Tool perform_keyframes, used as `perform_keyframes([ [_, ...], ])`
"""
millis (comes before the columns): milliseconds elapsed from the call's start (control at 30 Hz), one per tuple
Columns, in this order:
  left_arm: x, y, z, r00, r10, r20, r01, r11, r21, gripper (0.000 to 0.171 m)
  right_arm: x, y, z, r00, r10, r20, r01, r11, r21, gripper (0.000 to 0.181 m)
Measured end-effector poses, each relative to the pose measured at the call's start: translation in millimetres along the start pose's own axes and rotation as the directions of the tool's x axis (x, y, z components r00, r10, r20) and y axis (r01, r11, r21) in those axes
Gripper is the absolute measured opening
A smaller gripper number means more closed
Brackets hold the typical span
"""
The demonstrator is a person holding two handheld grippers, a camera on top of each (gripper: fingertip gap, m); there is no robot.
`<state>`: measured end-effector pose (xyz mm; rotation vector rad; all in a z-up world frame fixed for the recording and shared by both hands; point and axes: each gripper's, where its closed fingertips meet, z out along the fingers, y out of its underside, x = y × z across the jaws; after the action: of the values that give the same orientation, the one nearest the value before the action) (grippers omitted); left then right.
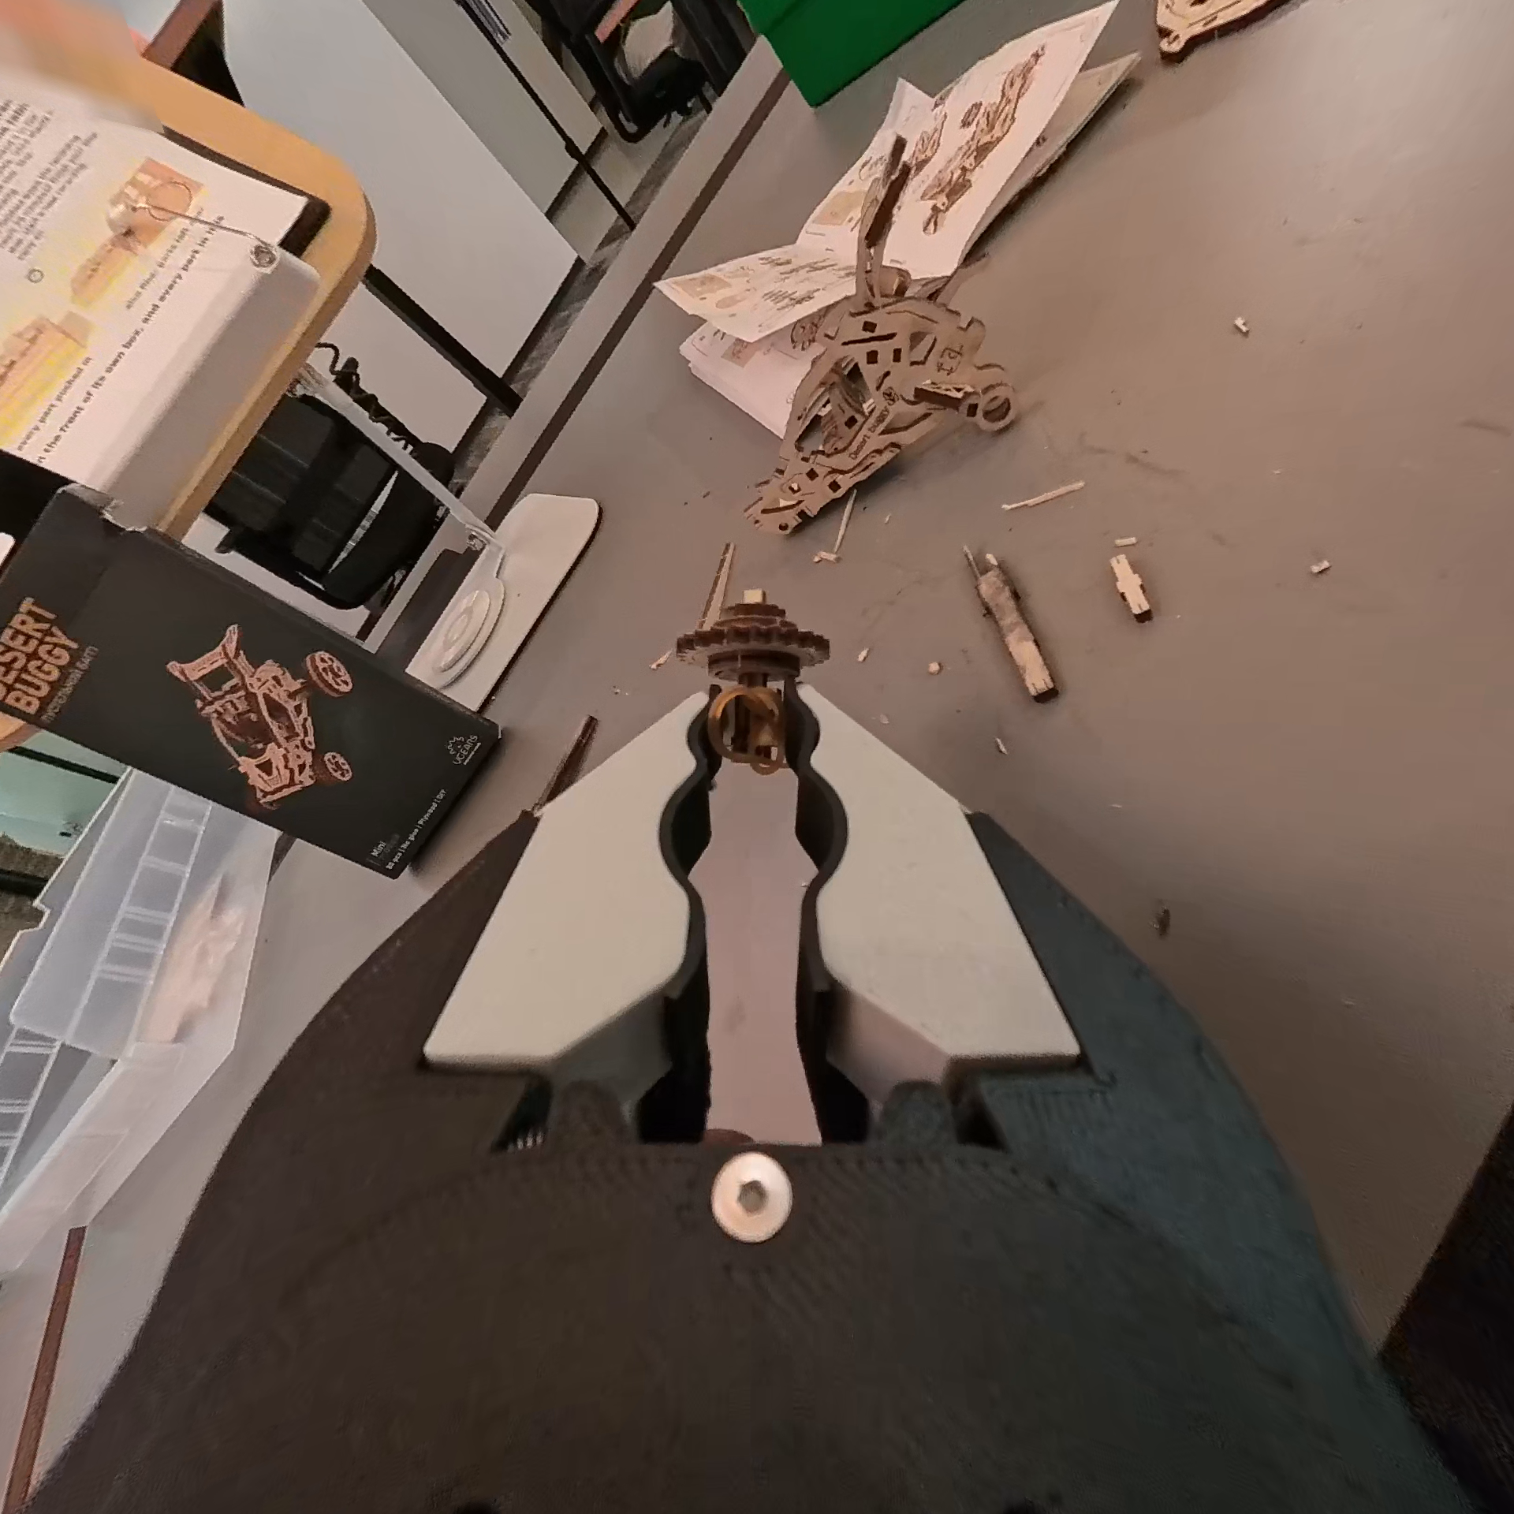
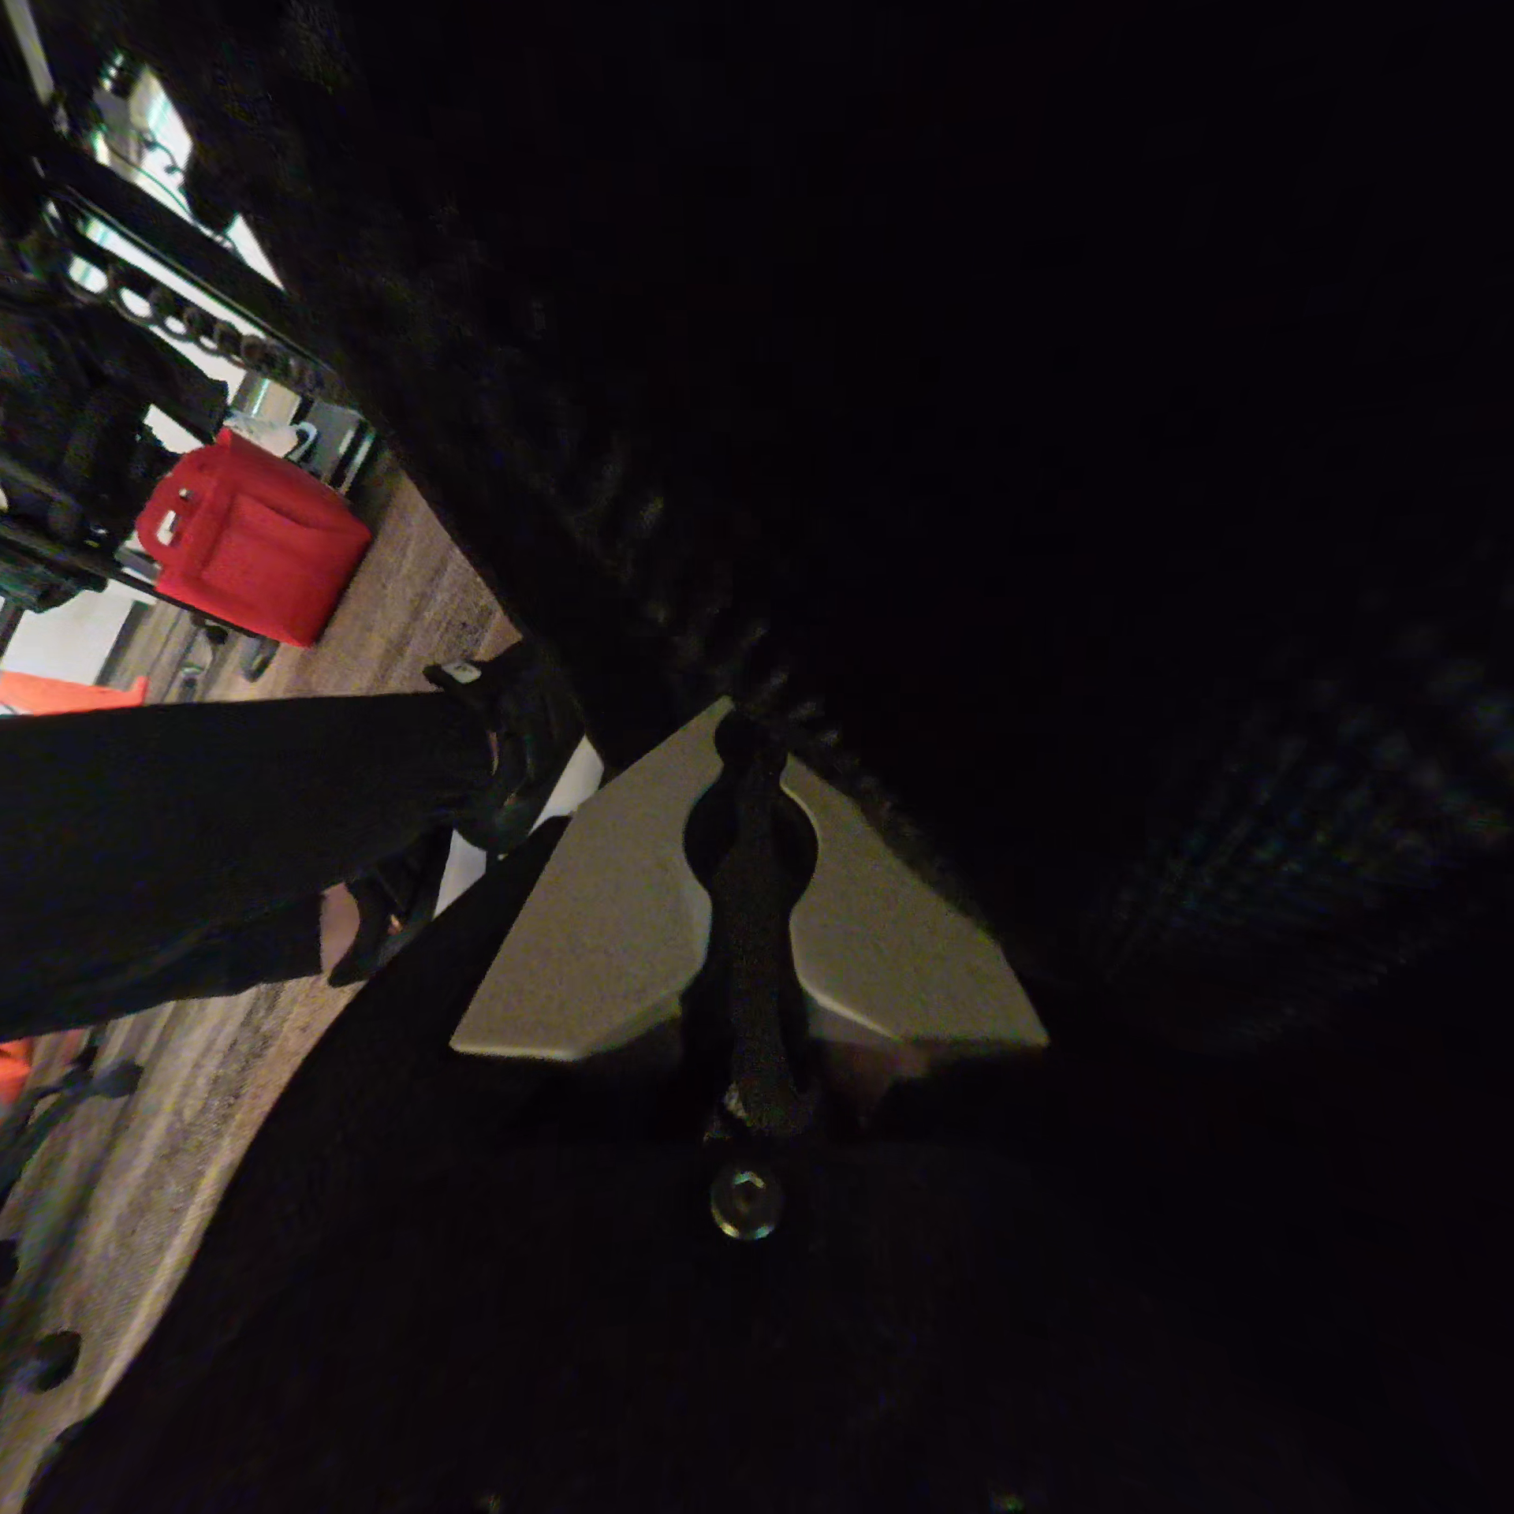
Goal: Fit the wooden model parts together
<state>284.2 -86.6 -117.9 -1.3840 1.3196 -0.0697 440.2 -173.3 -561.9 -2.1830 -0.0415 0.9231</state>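
In the left wrist view my left gripper (image 1: 750,717) is shut on a small wooden gear assembly (image 1: 752,647). A toothed disc and a square peg stick out past the fingertips, and a brass-coloured ring sits between the pads. I hold it above the grey table (image 1: 1229,737). The part-built wooden model body (image 1: 885,393) lies ahead and to the right, tilted on the instruction booklet (image 1: 942,180). In the right wrist view my right gripper (image 2: 750,725) points at the floor against dark fabric. Its jaws are close together and nothing shows between them.
A dark model box (image 1: 237,696) stands at the table's left edge. Loose wooden sticks (image 1: 1012,627) and chips lie to the right of the gear. A green box (image 1: 852,41) stands at the far end. A person's leg (image 2: 246,819) and a red container (image 2: 254,549) show in the right wrist view. Some 50 cm of space lies between my two pairs of fingers.
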Motion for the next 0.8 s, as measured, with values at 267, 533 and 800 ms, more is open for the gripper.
perform_keyframes([
  [267, 0, -4, -3, 1.000, -0.004, -0.003, 0.004, 1.000, 0.029, 0.012, 4, -56, 27, 1.000, -0.008, 0.005, 0.008, 1.000, 0.012, 0.004],
  [533, 2, -5, -5, 1.000, 0.006, -0.010, -0.005, 0.999, 0.042, 0.012, -18, -11, 11, 0.986, -0.164, -0.001, 0.164, 0.986, 0.014, 0.010],
  [800, 4, -5, -4, 1.000, 0.016, -0.014, -0.016, 0.999, 0.036, 0.012, -65, 73, -33, 0.956, -0.205, -0.209, 0.205, 0.979, -0.022, 0.000],
])
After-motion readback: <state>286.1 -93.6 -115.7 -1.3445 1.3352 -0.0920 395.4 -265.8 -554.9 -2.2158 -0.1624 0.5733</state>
